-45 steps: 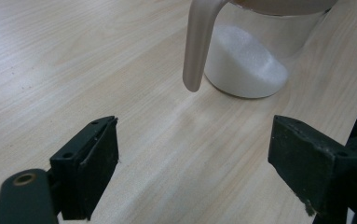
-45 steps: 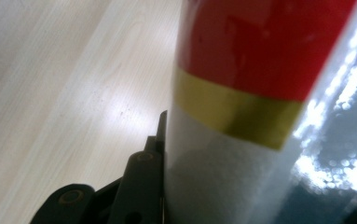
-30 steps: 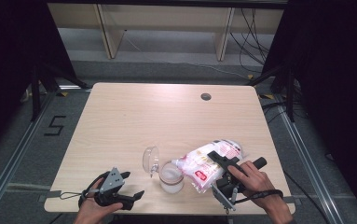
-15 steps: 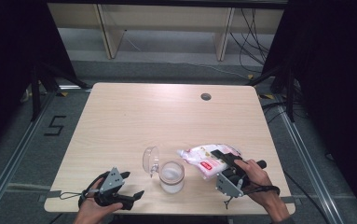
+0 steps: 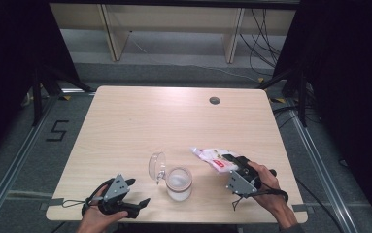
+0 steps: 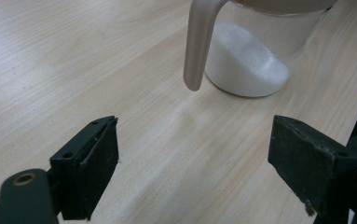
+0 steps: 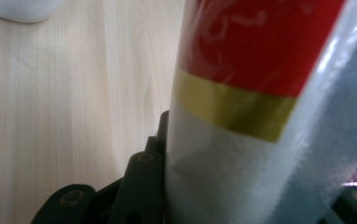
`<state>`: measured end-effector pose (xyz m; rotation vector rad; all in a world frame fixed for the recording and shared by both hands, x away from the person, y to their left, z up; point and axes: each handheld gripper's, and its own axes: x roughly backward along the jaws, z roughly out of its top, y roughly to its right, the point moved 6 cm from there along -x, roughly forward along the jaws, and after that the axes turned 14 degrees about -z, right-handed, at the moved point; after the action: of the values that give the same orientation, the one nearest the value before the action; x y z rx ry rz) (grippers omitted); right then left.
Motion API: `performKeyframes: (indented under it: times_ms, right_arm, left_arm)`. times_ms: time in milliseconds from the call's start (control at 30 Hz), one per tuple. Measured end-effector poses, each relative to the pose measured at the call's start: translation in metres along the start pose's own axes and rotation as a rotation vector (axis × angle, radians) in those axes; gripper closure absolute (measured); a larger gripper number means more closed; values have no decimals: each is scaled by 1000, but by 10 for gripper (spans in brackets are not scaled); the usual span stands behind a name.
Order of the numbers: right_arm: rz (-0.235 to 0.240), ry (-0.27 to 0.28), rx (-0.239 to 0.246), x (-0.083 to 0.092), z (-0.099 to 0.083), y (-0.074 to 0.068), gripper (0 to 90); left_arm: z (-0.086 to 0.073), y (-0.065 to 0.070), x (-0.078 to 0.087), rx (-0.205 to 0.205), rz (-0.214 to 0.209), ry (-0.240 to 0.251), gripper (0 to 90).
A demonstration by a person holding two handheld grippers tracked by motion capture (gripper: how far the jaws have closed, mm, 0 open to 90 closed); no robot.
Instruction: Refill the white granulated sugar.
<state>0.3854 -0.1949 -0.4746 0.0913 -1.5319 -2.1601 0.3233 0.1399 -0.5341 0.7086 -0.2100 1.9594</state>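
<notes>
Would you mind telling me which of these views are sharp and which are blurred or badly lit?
High view: evenly lit table, dark surroundings, all reasonably sharp. Left gripper view: crisp on the jar and wood grain, soft shadow under the jar. Right gripper view: the bag sits so close that it is out of focus, with glare on its plastic; the wood behind is soft too.

left hand [image 5: 101, 211]: near table edge, palm around gripper | left gripper [image 5: 137, 194]: low, level, jaws wide apart, nothing between | right hand [image 5: 266, 182]: wrapped on gripper | right gripper [image 5: 229, 160]: angled up-left, jaws clamped, gripping
</notes>
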Motion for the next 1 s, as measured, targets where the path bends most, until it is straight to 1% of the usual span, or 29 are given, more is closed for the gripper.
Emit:
performKeyframes:
  times_ms: [33,67,100,133,167,200,233,267,300,333,367,400,433,467,500,533,567,600,633,667,700,733,800,833,867,900,933,967,1000]
  right_arm:
    - [0,0,0,0,0,0,732]
    - [4,-16,-44,1,-1,-2,732]
    - [6,-21,-74,0,-3,-1,733]
    - [4,-13,-89,-1,-3,-1,733]
    - [14,-11,-102,-1,-3,-1,734]
    - [13,-28,-137,-1,-5,-2,734]
    - [20,-11,-153,-2,-4,-2,734]
    - [26,-28,-171,-2,-6,-3,735]
    - [29,-28,-187,-2,-7,-4,736]
    - [22,-10,-173,-4,-7,-3,736]
    - [30,-27,-207,-3,-8,-4,737]
    - [34,-28,-216,-4,-9,-4,737]
    - [32,-18,-211,-6,-9,-3,737]
    - [37,-28,-239,-6,-10,-5,737]
    - [37,-28,-240,-7,-11,-5,739]
    - [43,-23,-238,-8,-11,-5,740]
    - [46,-37,-265,-8,-12,-7,741]
    - [50,-41,-273,-8,-13,-8,744]
    - [51,-35,-269,-9,-14,-7,746]
    - [53,-30,-268,-9,-14,-7,747]
    - [53,-30,-268,-9,-14,-7,747]
    - [51,-48,-311,-8,-15,-6,747]
    - [56,-52,-367,-8,-17,-6,747]
    - [47,-52,-361,-9,-19,-4,747]
    - [42,-67,-395,-8,-21,-3,746]
    - [47,-76,-425,-7,-22,-3,745]
    - [50,-86,-438,-7,-24,-3,744]
    - [50,-86,-438,-7,-24,-3,744]
    - [42,-103,-478,-6,-29,-1,744]
  left_arm:
    - [0,0,0,0,0,0,159]
    - [0,0,0,3,1,4,159]
    - [1,-1,0,-13,2,3,159]
    - [0,-1,0,-10,-1,-2,159]
    - [1,1,-2,22,-4,25,159]
    - [1,2,-2,23,-6,26,159]
    - [1,1,-2,20,-4,23,159]
    - [0,0,0,-1,4,4,159]
    - [1,0,0,-1,5,4,159]
    - [1,1,0,1,-6,15,159]
    - [1,-1,1,-26,2,-6,159]
    - [0,0,0,7,9,-1,159]
    - [0,0,0,5,8,0,159]
    - [0,0,0,5,8,4,159]
    - [1,1,0,-4,-5,12,159]
    - [2,0,0,-15,-5,12,159]
    - [1,0,0,-15,-3,8,159]
    - [1,0,0,-15,-6,8,159]
    - [1,0,0,-14,-3,10,159]
    - [1,1,0,12,2,15,159]
    - [1,1,0,12,2,15,159]
    - [1,2,0,13,-3,18,159]
    - [1,1,0,-4,-3,13,159]
    - [1,0,1,-15,-3,10,159]
    - [1,2,0,14,-1,18,159]
    - [1,1,0,13,-2,16,159]
    - [0,1,0,12,-3,13,159]
    - [0,1,0,12,-3,13,159]
    - [0,0,-1,12,4,12,159]
